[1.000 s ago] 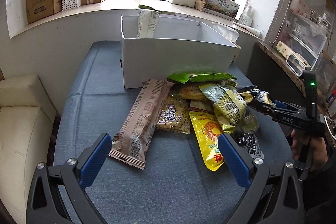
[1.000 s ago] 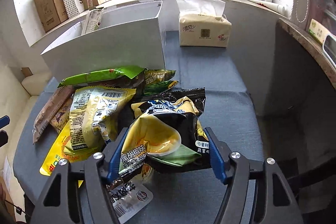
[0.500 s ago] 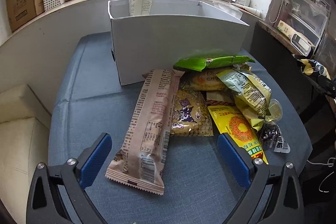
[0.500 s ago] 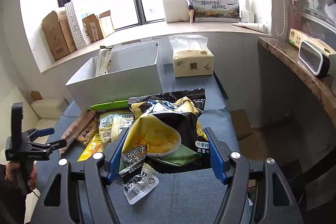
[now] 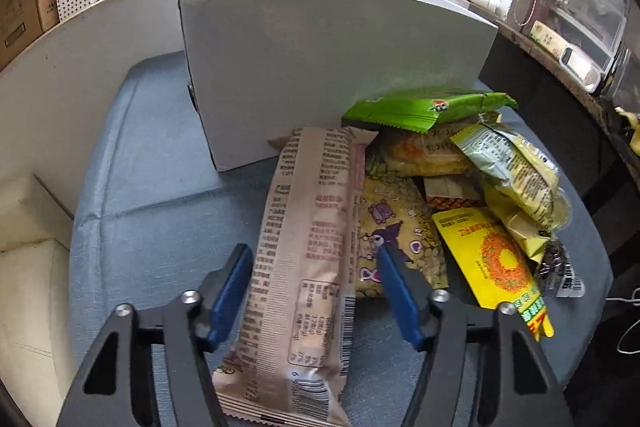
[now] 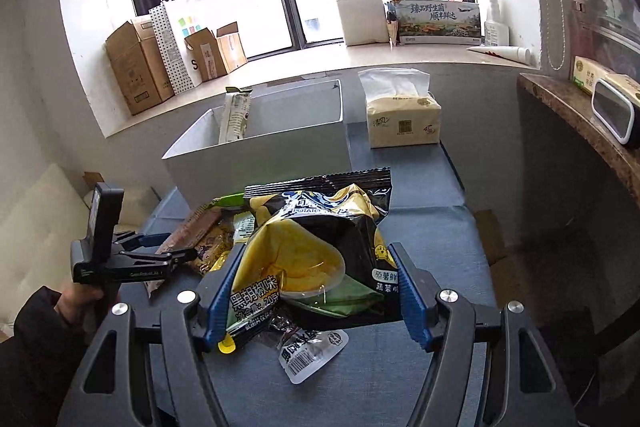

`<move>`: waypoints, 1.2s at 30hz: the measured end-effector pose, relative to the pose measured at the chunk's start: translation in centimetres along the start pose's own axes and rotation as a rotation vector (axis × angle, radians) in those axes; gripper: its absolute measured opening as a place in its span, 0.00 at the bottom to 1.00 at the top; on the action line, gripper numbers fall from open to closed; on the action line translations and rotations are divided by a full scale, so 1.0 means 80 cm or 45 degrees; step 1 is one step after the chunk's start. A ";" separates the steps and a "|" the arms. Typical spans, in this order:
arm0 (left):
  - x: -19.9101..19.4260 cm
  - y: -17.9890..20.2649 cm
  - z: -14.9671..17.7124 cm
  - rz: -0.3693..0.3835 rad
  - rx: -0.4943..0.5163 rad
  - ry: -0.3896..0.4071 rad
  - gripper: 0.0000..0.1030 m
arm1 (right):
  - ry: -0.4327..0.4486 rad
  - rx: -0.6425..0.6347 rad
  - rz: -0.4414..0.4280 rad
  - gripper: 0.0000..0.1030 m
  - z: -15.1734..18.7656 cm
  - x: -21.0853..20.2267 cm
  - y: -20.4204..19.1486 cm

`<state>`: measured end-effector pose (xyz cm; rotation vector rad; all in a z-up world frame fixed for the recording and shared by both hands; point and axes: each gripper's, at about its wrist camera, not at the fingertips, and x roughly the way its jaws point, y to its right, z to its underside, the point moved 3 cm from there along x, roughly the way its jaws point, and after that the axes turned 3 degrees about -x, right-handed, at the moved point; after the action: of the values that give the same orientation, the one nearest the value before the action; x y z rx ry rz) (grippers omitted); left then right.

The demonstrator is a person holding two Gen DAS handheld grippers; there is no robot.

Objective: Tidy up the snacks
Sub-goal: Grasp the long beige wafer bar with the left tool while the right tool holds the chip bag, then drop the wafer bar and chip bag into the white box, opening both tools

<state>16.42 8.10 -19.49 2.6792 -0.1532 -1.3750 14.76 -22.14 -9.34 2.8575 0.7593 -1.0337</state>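
A long beige snack packet [image 5: 308,247] lies on the blue-covered table [image 5: 152,167] between the blue pads of my left gripper [image 5: 312,255]. Its jaws are closing, with small gaps still showing on both sides of the packet. To its right sits a pile: a green packet [image 5: 428,107], a purple-cartoon packet [image 5: 396,227] and a yellow packet [image 5: 492,259]. My right gripper [image 6: 316,251] is shut on a black-and-yellow chips bag [image 6: 320,243], held above the table. Behind stands the white box [image 6: 260,155] with one pale packet [image 6: 234,115] upright inside. The left gripper [image 6: 172,247] shows low over the pile.
A tissue pack [image 6: 402,123] sits right of the box. Cardboard boxes [image 6: 136,67] line the windowsill. A small clear sachet [image 6: 316,351] lies under the held bag. A cream cushion [image 5: 28,267] borders the table's left, a stone shelf [image 6: 580,123] its right.
The left gripper came down and forward over the beige packet and its jaws narrowed around it. The right gripper rose with the chips bag, away from the pile.
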 end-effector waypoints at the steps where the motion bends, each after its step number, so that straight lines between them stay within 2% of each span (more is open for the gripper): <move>1: -0.001 -0.002 0.001 -0.009 -0.008 0.006 0.56 | -0.003 -0.006 0.003 0.71 0.000 0.001 -0.002; 2: -0.002 -0.002 0.001 -0.010 -0.011 0.007 0.52 | -0.006 -0.008 0.001 0.71 0.001 0.002 -0.003; 7: -0.018 0.000 0.005 -0.044 -0.012 0.020 0.51 | -0.030 -0.007 -0.016 0.71 0.004 0.008 -0.008; 18: -0.132 0.024 0.013 -0.130 -0.059 0.200 0.51 | -0.038 -0.029 -0.055 0.71 0.006 0.011 -0.022; 23: -0.174 0.043 -0.001 -0.080 -0.085 0.277 0.51 | -0.023 -0.053 -0.083 0.71 -0.001 0.012 -0.035; 30: -0.197 0.052 -0.064 0.006 -0.089 0.393 0.51 | 0.036 -0.109 -0.090 0.71 -0.042 0.022 -0.044; 36: -0.159 0.039 -0.150 -0.059 -0.125 0.420 0.51 | 0.077 -0.134 -0.113 0.71 -0.117 0.066 -0.044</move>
<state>18.72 7.68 -1.87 2.7913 0.0090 -0.9047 22.29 -15.13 -4.69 2.8003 0.9229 -0.8908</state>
